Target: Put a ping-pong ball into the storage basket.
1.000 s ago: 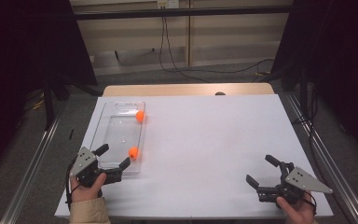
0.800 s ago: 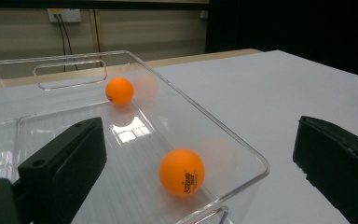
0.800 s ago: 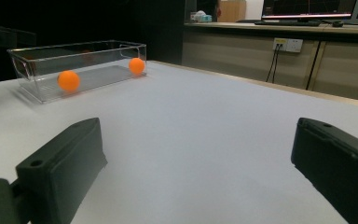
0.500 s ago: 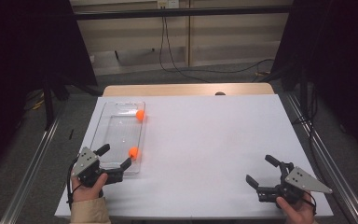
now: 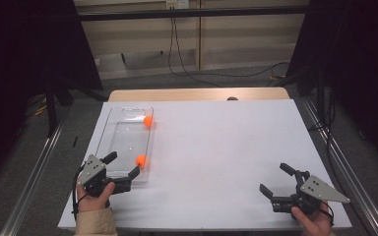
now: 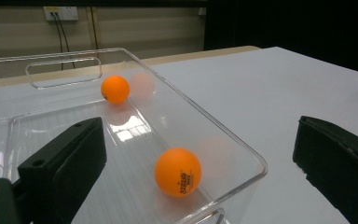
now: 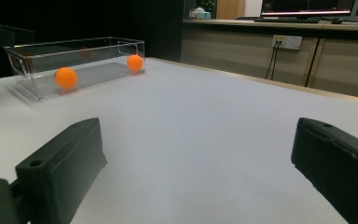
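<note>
A white sheet (image 5: 226,157) is covering the worktop (image 5: 197,94), leaving a strip of bare wood showing along the far edge. Beyond it, black cables (image 5: 197,73) are trailing across the grey floor (image 5: 177,81) from a wall socket (image 5: 173,4). Black curtains (image 5: 354,59) are hanging at both sides. 2 metal rails (image 5: 34,172) are running alongside. Monitors (image 7: 307,6) are glowing on a far counter (image 7: 279,25).

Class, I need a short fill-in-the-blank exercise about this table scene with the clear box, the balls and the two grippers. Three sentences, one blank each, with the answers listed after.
1. The clear box holds ____ orange balls, a near ball and a far ball.
2. The left gripper is at the box's near end with its jaws ____.
3. The right gripper hovers over the ____ tabletop.

Answers: two; open; white
</note>
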The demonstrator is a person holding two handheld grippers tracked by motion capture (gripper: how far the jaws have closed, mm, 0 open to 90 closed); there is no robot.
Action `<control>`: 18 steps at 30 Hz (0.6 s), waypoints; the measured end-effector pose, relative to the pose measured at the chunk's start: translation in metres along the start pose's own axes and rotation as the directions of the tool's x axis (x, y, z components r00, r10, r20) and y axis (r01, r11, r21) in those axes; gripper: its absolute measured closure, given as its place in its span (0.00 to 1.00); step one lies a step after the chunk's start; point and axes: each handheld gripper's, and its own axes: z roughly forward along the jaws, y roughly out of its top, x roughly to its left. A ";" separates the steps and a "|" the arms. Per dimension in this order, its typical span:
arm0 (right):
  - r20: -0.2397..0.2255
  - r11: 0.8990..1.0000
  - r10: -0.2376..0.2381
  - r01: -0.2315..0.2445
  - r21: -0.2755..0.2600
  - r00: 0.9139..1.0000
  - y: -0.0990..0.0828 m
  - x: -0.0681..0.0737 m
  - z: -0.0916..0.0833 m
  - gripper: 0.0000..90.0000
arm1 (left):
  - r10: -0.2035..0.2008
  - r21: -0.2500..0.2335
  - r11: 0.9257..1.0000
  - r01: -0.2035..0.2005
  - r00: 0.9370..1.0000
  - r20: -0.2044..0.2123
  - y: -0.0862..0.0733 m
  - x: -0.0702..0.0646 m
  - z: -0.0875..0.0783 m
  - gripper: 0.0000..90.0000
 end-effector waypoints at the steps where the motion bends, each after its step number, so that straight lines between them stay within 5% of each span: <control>1: 0.001 1.000 0.000 0.000 0.000 1.000 0.000 0.000 0.000 0.02 | -0.001 0.000 1.000 0.001 1.000 0.001 0.000 0.000 0.000 0.03; 18: 0.003 1.000 0.001 -0.001 -0.005 1.000 0.000 -0.001 -0.001 0.02 | 0.004 0.007 1.000 -0.004 1.000 0.013 0.000 -0.002 0.004 0.03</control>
